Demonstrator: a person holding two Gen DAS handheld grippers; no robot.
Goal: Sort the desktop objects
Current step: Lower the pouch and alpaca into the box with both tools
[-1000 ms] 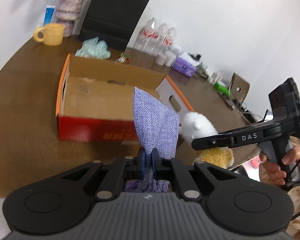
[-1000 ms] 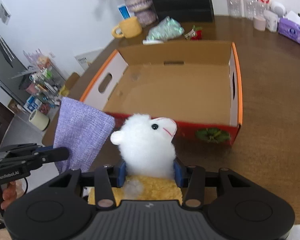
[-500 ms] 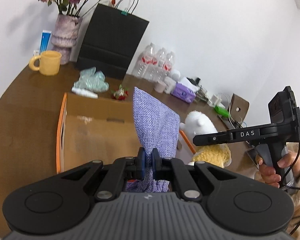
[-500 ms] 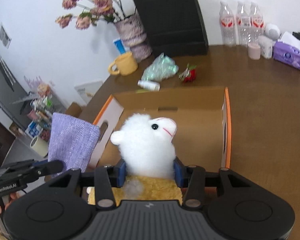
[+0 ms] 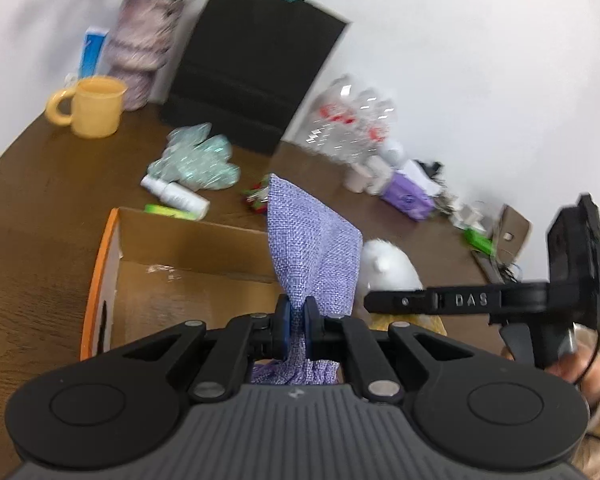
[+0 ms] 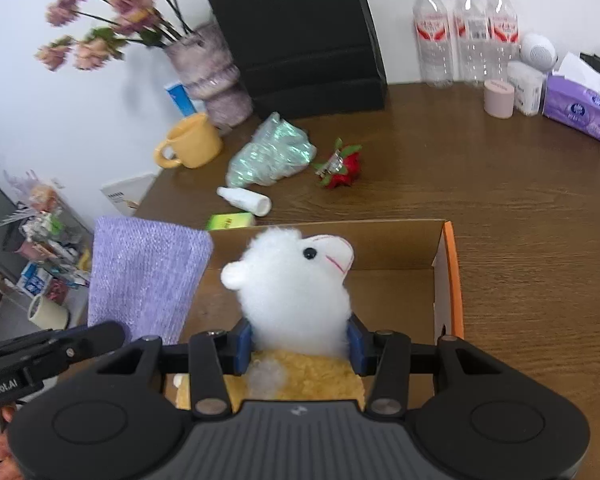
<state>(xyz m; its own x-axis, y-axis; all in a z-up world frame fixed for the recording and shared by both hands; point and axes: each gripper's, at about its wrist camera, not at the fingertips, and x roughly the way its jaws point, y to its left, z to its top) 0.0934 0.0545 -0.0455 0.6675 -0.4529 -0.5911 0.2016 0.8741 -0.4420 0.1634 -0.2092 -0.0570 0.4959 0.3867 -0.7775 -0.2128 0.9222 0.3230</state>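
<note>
Carrying both items over the cardboard box (image 6: 448,280): left gripper (image 5: 296,320) pinches purple cloth (image 5: 312,256), right gripper (image 6: 298,344) clamps plush toy (image 6: 296,288); next, lower and release inside.

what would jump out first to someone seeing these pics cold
The fluffy white plush alpaca with a yellow body, clamped in the right gripper above the open cardboard box with orange edges. Beside it, the lilac woven fabric pouch stands pinched in the left gripper.
</note>
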